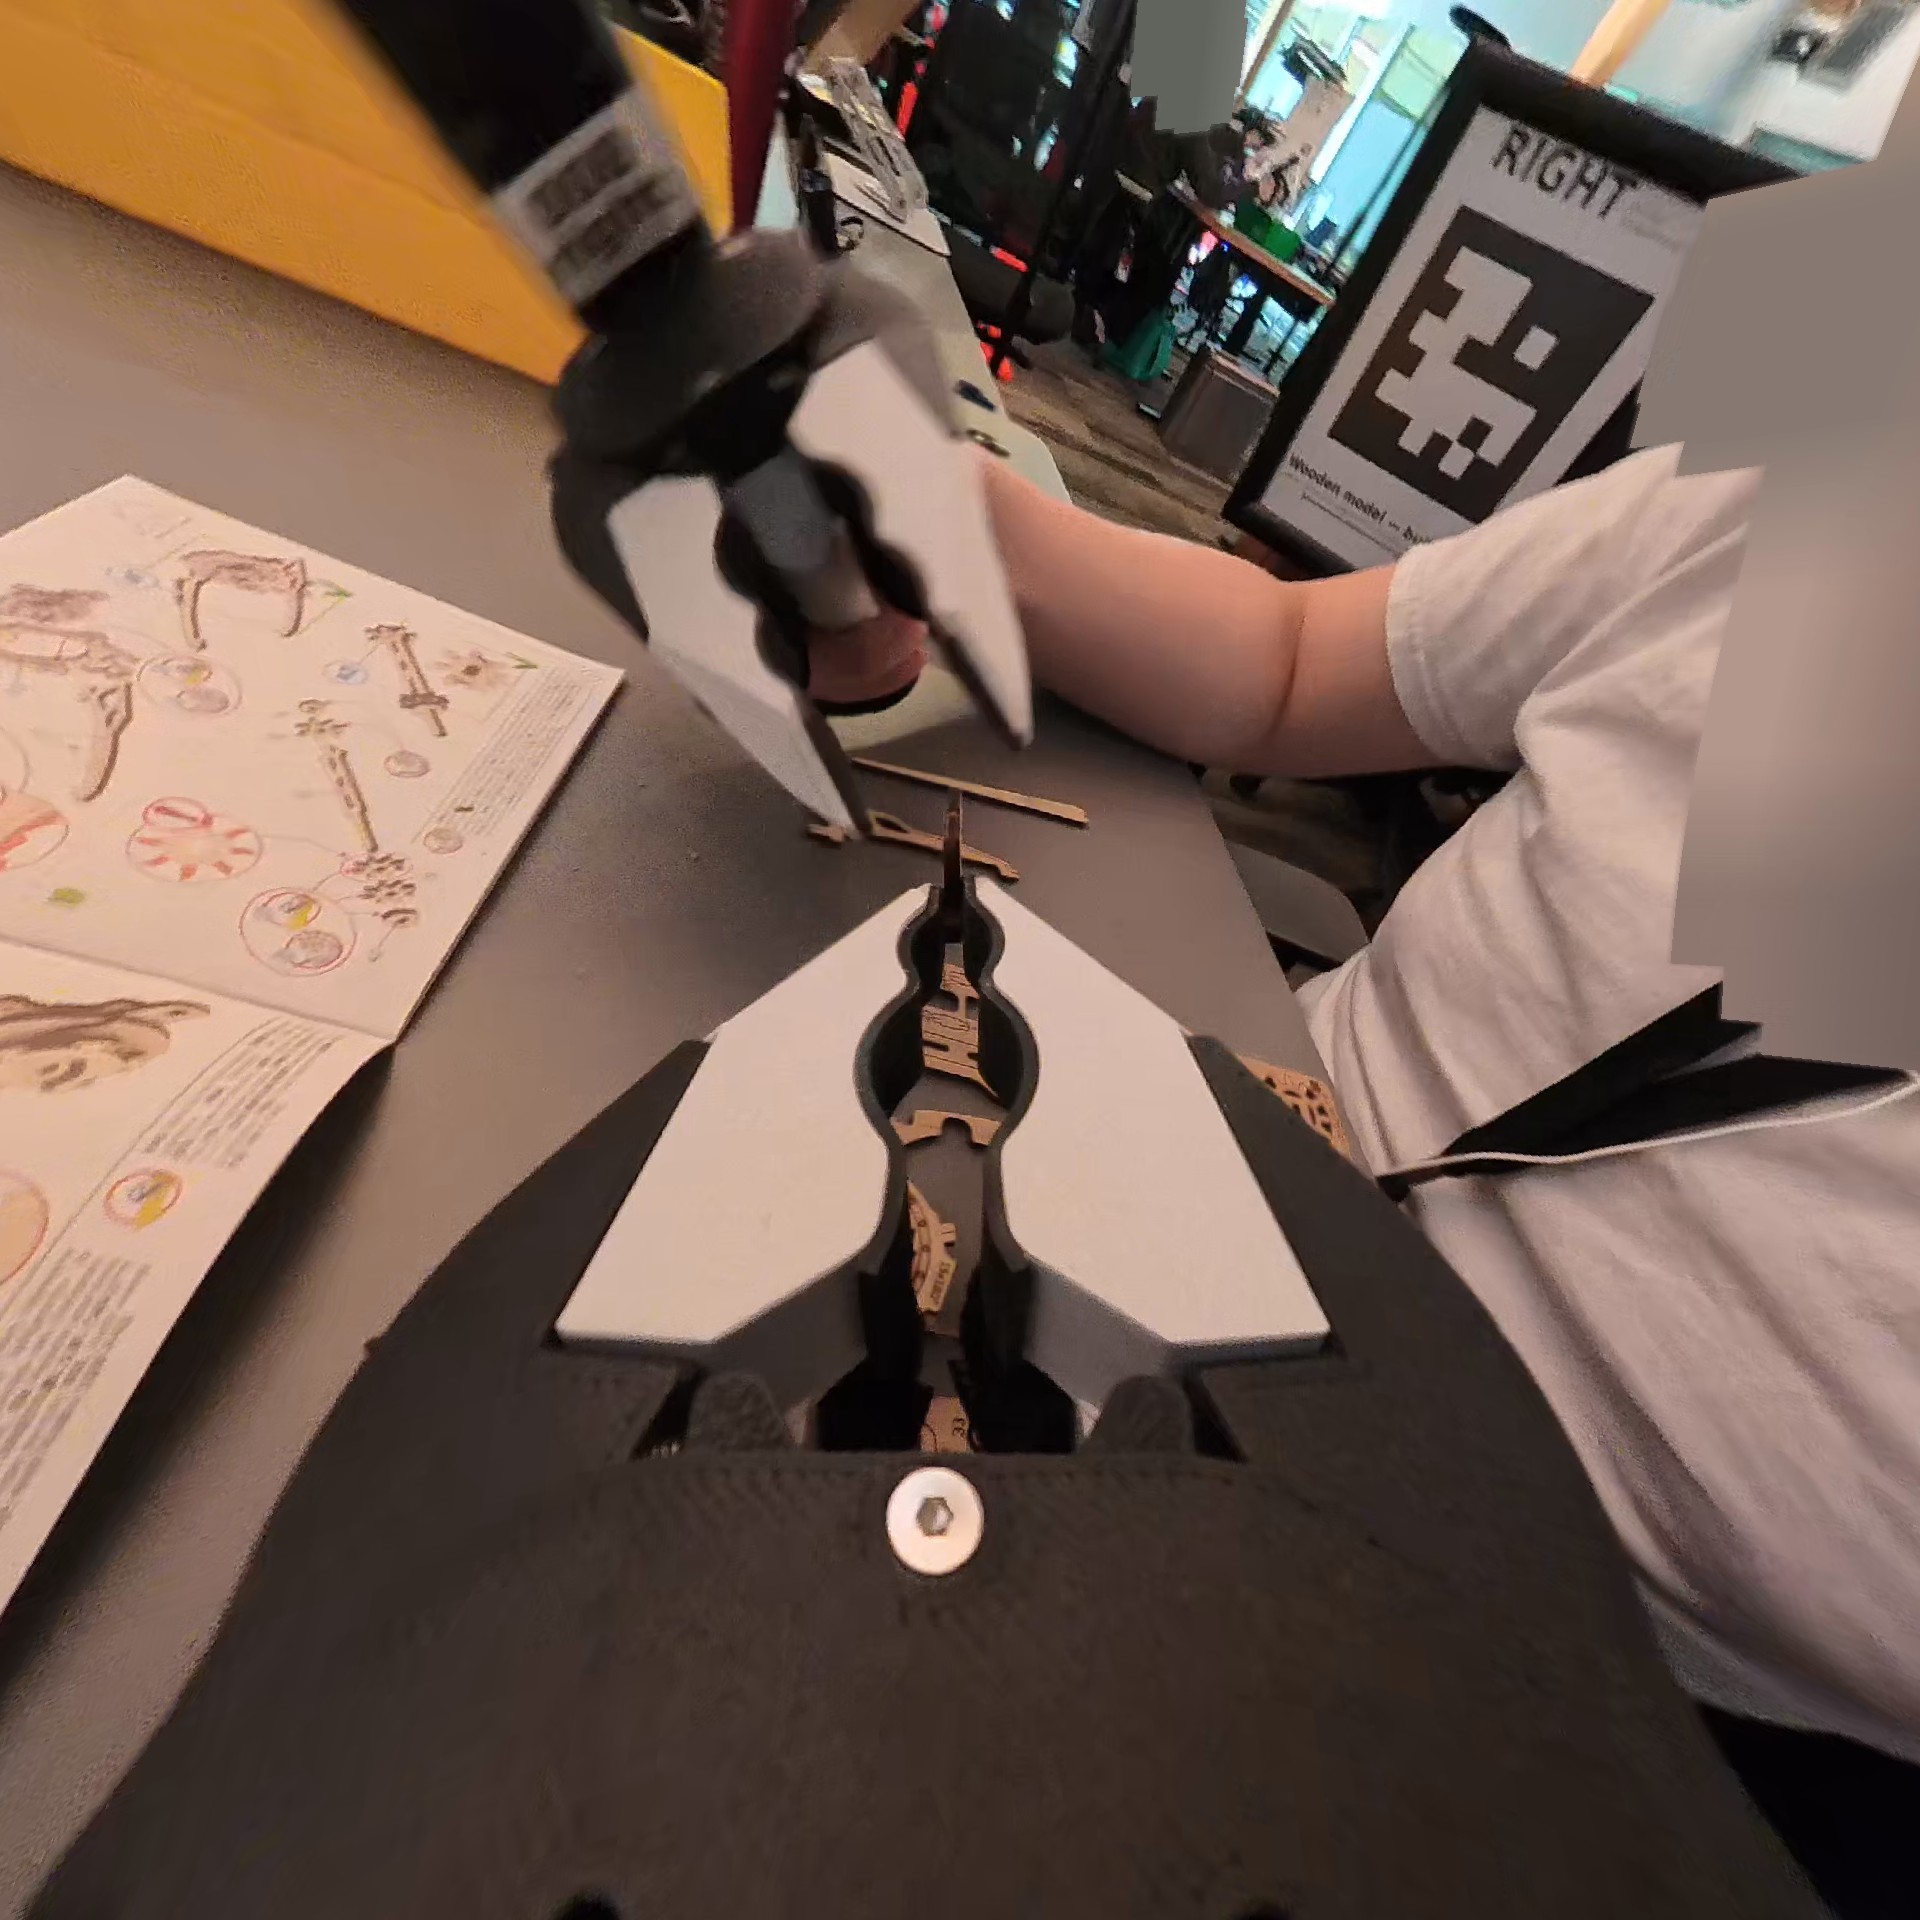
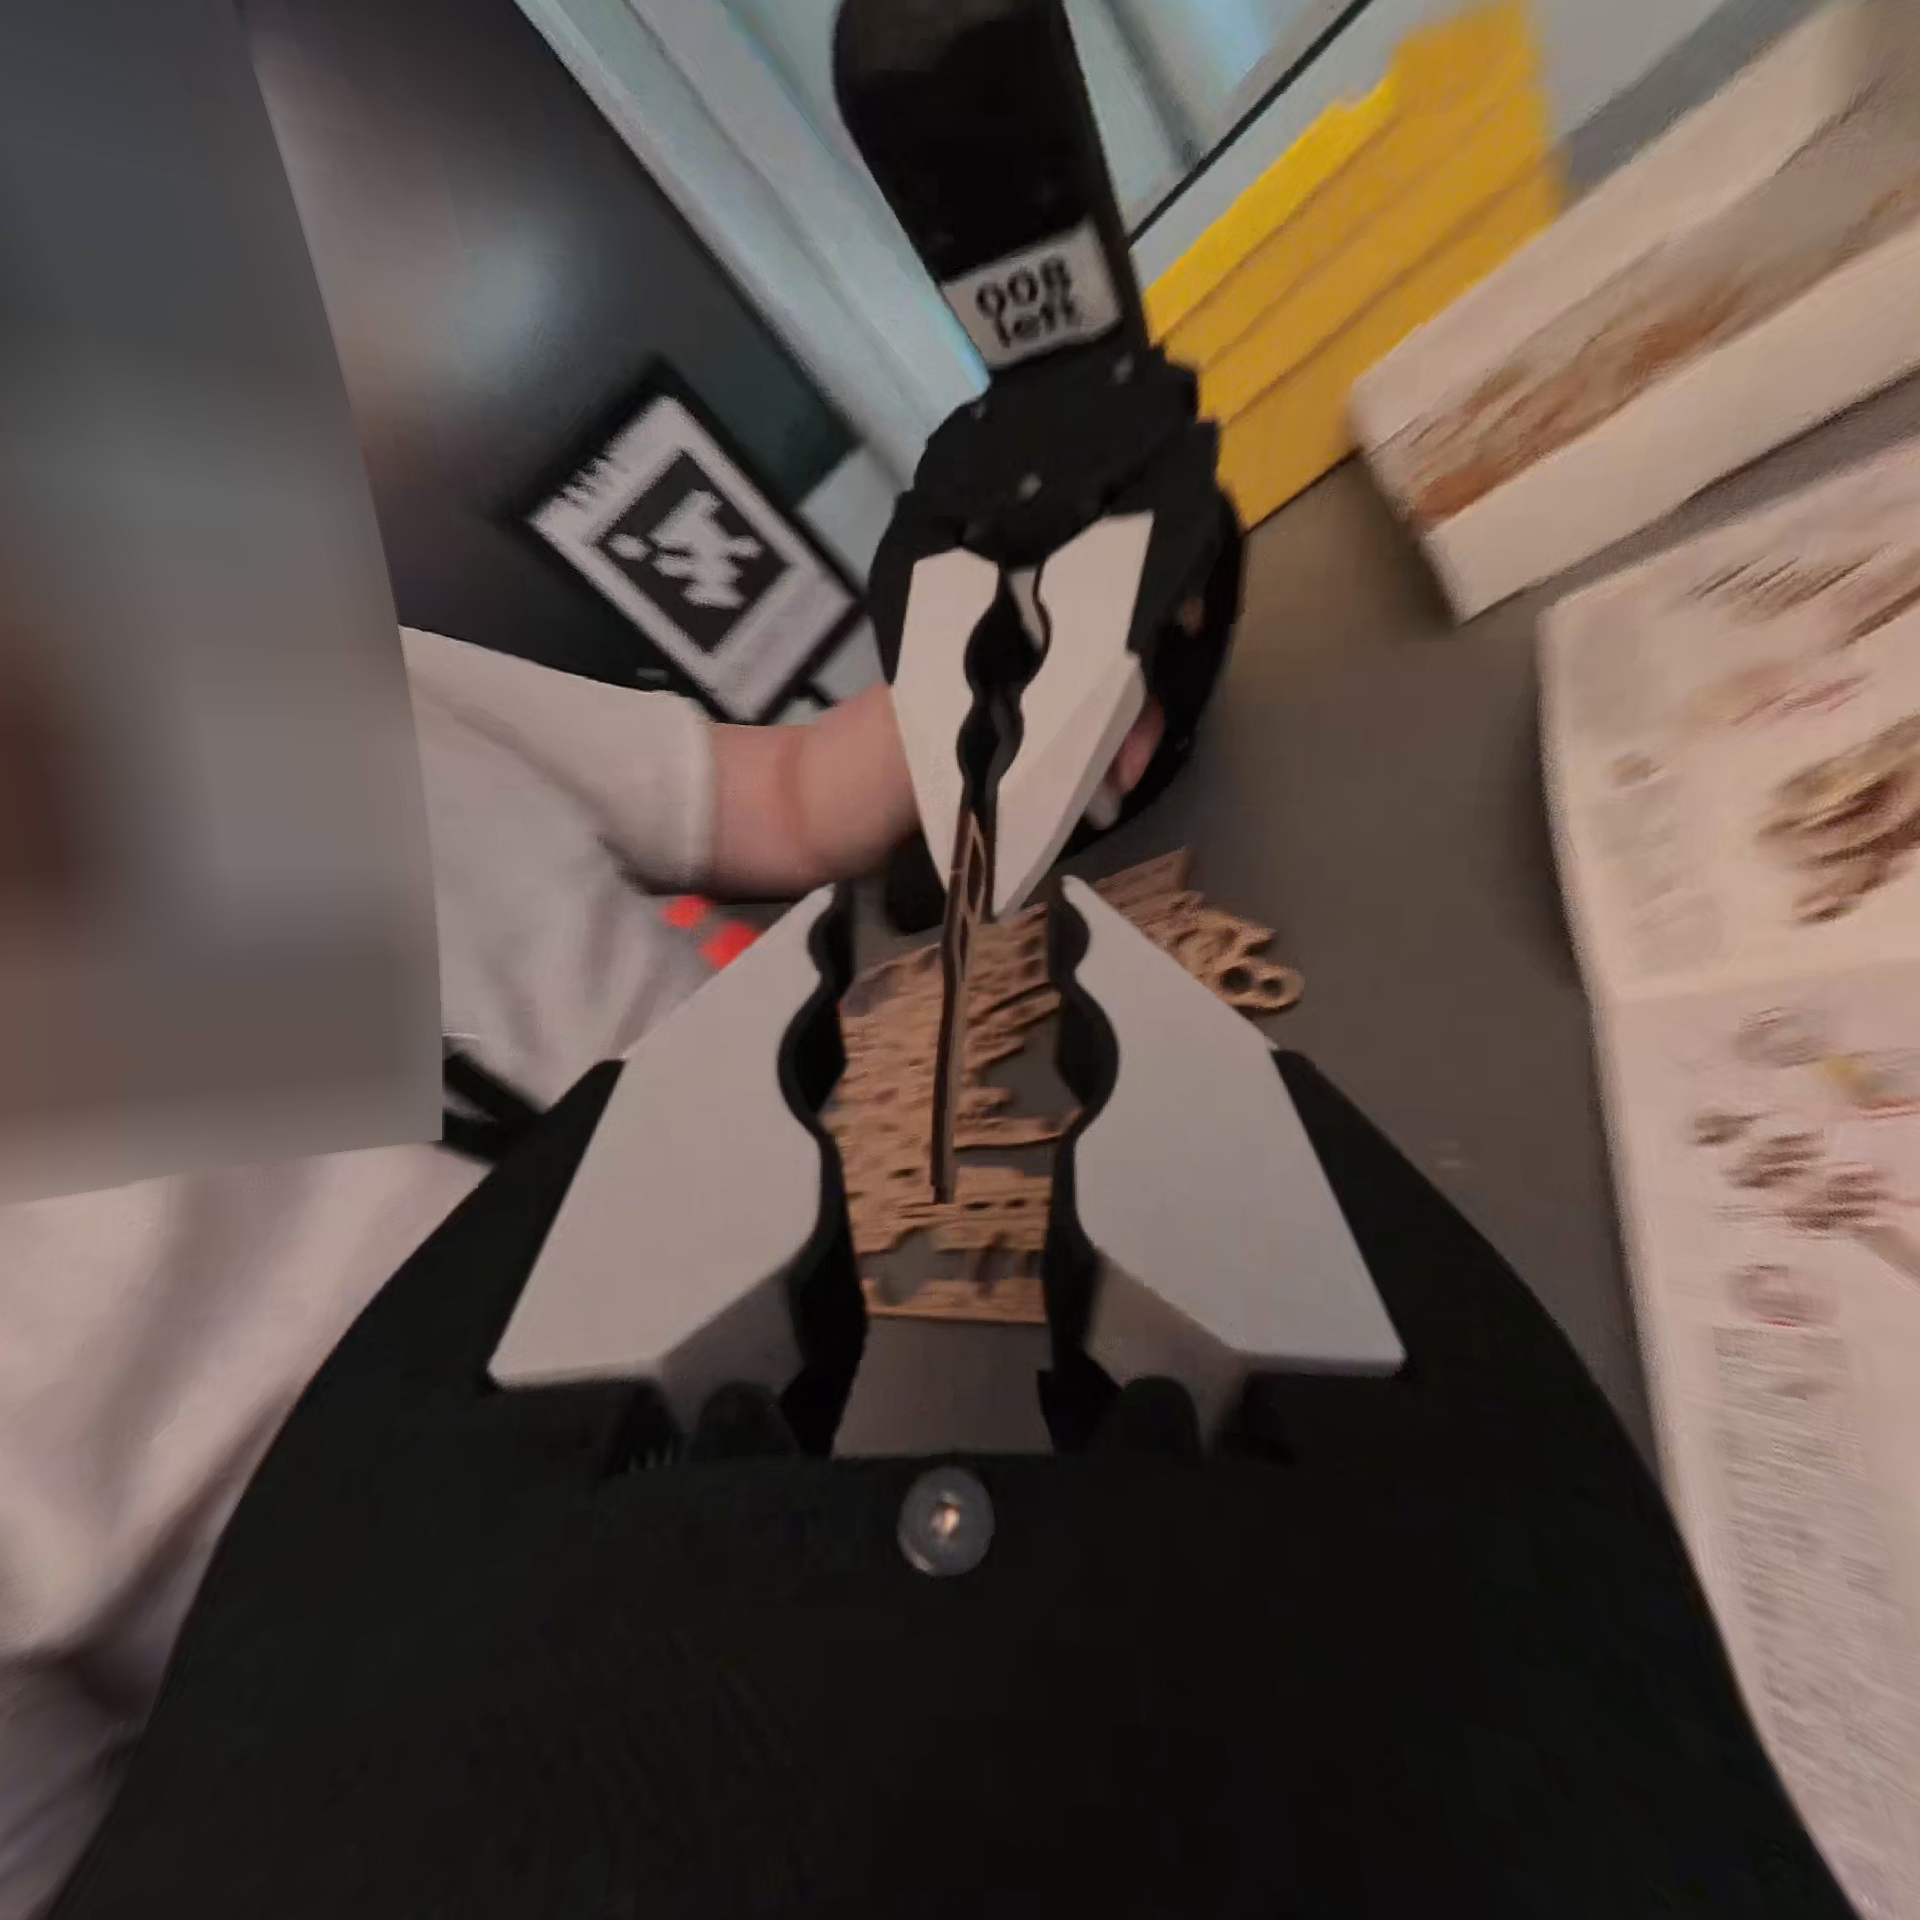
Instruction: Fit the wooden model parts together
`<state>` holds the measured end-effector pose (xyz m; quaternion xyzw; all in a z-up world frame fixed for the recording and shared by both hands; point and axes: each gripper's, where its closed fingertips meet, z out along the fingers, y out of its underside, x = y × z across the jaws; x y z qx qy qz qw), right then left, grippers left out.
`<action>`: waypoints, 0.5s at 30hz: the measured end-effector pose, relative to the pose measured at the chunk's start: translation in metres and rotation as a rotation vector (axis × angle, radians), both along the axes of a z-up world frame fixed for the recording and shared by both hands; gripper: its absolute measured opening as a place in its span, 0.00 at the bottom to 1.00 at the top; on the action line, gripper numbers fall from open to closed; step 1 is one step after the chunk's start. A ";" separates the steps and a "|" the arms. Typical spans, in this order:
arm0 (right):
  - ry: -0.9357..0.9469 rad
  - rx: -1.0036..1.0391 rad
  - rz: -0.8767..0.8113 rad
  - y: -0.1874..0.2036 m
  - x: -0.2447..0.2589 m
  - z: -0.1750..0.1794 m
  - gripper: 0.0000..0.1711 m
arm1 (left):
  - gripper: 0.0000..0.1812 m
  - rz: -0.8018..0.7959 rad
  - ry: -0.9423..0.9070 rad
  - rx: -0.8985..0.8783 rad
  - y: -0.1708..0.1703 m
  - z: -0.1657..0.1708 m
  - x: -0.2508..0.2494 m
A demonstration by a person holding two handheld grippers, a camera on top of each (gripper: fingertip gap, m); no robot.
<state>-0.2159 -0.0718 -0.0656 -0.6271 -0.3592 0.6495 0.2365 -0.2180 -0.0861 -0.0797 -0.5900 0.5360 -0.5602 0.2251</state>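
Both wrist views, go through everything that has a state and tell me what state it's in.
left gripper: shut on thin wooden piece, held edge-up
thin wooden piece: clamped, off the table
right gripper: open, holding nothing
flat wooden parts: lying loose on dark table
instruction booklet: open, flat

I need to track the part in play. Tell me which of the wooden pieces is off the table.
The thin wooden strip, pinched upright on edge at the tips of the left gripper. The long stick and the other flat pieces lie on the table.
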 end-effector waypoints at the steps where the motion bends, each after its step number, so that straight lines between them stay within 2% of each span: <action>1: -0.027 0.092 -0.064 0.006 0.002 0.000 0.24 | 0.00 0.017 0.005 -0.017 0.004 -0.001 0.000; 2: -0.042 0.149 -0.102 0.010 0.003 0.001 0.23 | 0.00 0.026 0.011 -0.032 0.006 -0.002 0.000; 4: -0.067 0.143 -0.106 0.011 0.003 -0.001 0.12 | 0.00 0.040 0.025 -0.055 0.008 -0.004 0.000; 9: -0.091 -0.015 -0.048 0.008 -0.001 -0.012 0.15 | 0.00 0.067 0.026 -0.083 0.011 -0.004 0.002; 12: -0.118 -0.036 -0.011 0.002 -0.001 -0.016 0.00 | 0.00 0.074 0.014 -0.072 0.011 -0.003 0.004; 14: -0.112 -0.078 -0.036 0.007 0.002 -0.014 0.00 | 0.05 0.089 -0.019 -0.005 0.015 0.002 0.004; 15: -0.090 -0.126 -0.048 0.010 0.005 -0.011 0.00 | 0.11 0.121 -0.019 0.077 0.020 0.002 0.003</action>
